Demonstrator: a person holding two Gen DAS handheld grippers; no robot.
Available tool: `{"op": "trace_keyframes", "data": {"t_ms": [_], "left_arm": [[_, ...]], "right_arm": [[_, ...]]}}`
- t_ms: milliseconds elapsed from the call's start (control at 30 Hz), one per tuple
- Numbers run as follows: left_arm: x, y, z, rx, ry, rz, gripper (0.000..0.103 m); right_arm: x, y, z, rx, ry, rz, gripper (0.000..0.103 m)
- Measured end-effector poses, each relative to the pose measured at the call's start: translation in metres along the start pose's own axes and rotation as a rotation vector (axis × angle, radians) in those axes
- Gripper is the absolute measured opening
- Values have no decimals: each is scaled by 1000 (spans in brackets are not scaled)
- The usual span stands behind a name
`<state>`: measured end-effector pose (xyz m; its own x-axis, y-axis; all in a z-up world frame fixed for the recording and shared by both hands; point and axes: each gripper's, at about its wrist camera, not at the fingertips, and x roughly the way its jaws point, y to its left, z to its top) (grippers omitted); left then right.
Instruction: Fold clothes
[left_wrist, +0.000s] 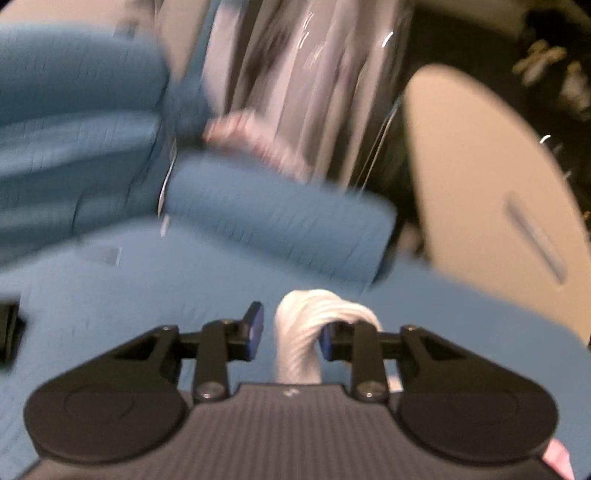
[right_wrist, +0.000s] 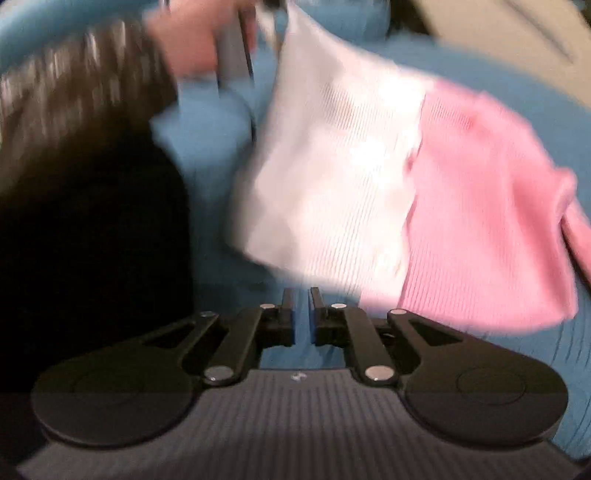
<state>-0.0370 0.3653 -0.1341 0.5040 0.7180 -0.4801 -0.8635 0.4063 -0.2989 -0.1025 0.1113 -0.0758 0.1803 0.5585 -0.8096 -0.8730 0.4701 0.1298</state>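
My left claw (left_wrist: 291, 334) grips bunched white cloth (left_wrist: 299, 332) between spread pads, above blue sofa seat (left_wrist: 147, 295). Sofa arm (left_wrist: 277, 225) just beyond; beige bench (left_wrist: 480, 177) further right. My right claw (right_wrist: 302, 317) nearly clenched, pads slightly apart, nothing between them. Just ahead, same cloth (right_wrist: 332, 177) hangs, white half left, pink half (right_wrist: 487, 221) right, top corner pinched up by left claw. All blurred.
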Motion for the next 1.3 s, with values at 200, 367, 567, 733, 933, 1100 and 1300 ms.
{"op": "trace_keyframes", "data": {"t_ms": [200, 367, 567, 733, 933, 1100, 1300], "left_arm": [[-12, -3, 13, 3, -185, 209, 103], [-5, -13, 12, 54, -180, 296, 103], [-11, 0, -3, -63, -44, 247, 103], [8, 27, -12, -187, 64, 255, 103], [9, 38, -5, -134, -8, 387, 103], [23, 52, -3, -259, 184, 340, 103], [27, 67, -13, -360, 250, 334, 103]], "right_arm": [[-55, -55, 5, 196, -278, -128, 51], [-71, -141, -11, 399, -296, -361, 70], [-21, -180, -41, 593, -193, -158, 70], [-21, -153, -29, 454, -155, -119, 10], [-58, -109, -46, 311, 48, -32, 11], [-71, -118, -53, 371, 119, 27, 25], [-110, -162, -23, 480, -213, -176, 54]]}}
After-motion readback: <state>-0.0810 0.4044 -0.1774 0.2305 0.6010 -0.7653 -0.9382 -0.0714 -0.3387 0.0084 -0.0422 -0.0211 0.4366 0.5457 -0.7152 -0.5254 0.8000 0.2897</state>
